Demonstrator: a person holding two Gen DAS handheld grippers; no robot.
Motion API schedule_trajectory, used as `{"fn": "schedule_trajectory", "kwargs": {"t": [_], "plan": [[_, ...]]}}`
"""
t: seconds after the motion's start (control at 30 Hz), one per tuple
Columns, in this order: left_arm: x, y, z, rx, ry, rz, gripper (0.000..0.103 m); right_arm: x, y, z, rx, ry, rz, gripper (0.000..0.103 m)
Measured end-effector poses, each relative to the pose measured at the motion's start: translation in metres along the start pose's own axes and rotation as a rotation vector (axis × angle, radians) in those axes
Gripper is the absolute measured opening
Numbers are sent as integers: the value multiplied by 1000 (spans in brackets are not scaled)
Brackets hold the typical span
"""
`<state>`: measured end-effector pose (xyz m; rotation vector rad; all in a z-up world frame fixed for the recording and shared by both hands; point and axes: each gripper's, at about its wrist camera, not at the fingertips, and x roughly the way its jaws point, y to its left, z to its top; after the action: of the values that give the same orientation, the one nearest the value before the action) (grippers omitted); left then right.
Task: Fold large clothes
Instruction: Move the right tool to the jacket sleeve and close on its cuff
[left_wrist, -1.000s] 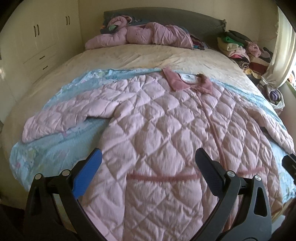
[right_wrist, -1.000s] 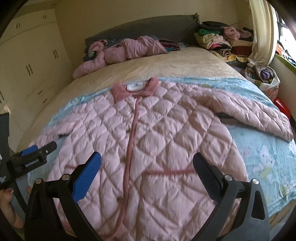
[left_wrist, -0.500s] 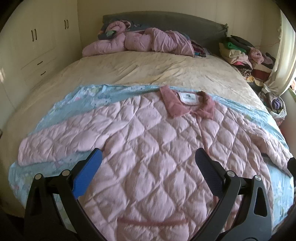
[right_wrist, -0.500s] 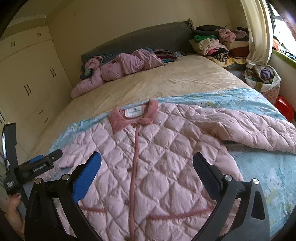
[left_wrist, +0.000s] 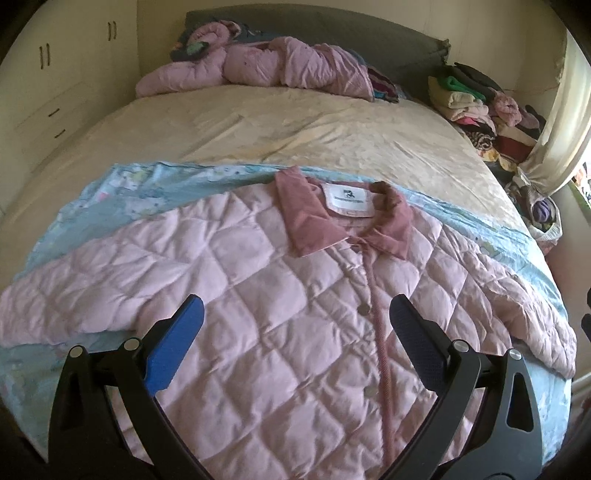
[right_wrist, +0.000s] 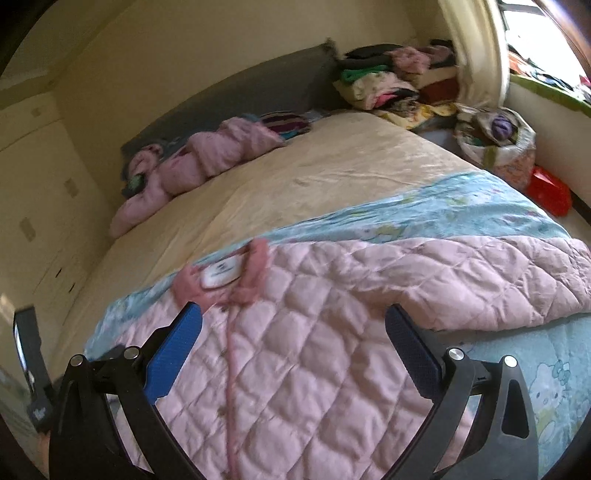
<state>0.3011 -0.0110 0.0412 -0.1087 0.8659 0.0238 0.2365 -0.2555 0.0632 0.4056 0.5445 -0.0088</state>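
- The bed (left_wrist: 332, 129) fills both of my views: a wide mattress under a smooth, slightly creased cream cover, with a light-blue cartoon-print sheet (right_wrist: 461, 210) laid across the near end.
- The pink quilted jacket (left_wrist: 258, 295) lies on that blue sheet, front up and spread flat, collar pointing toward the headboard. I judge folding has not begun: both sleeves are out to the sides and no panel is turned over, so every fold is left to do.
- It is puffy, diamond-stitched padding with a soft sheen; I expect it to be bulky and springy, likely to push back open once folded.
- The sleeve on my right (right_wrist: 480, 273) stretches outward in a thick, wrinkled roll; the sleeve on my left (left_wrist: 74, 288) lies flatter toward the bed edge.
- A second pink padded garment (left_wrist: 266, 66) is heaped near the grey headboard, and stacked folded clothes (left_wrist: 476, 103) sit at the far right corner.
- My left gripper (left_wrist: 295, 328) hangs over the jacket's chest, tongs spread wide and holding nothing.
- My right gripper (right_wrist: 293, 328) hovers near the collar, likewise wide apart and empty; this view is motion-blurred.
- The collar (left_wrist: 306, 218) is a darker rose, velvety-looking, framing a white label (left_wrist: 349, 199).
- A corded placket with small round snaps (left_wrist: 364, 310) runs down the middle.
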Motion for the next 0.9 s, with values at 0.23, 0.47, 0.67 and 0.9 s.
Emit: {"fn": "schedule_trajectory", "kwargs": {"t": [0.23,0.47,0.67,0.9], "plan": [[37,-8,2,-13,43,-13,94,22,-61,21,140,-22,-117,99],[68,-17,-10,-2,73,-25,94,45,-135,20,288,-17,-256,99],[93,-32,-27,46,124,-26,94,54,-199,4,434,-10,-373,99],[110,-46,-42,107,158,-38,94,42,-267,-6,582,-50,-491,99]]}}
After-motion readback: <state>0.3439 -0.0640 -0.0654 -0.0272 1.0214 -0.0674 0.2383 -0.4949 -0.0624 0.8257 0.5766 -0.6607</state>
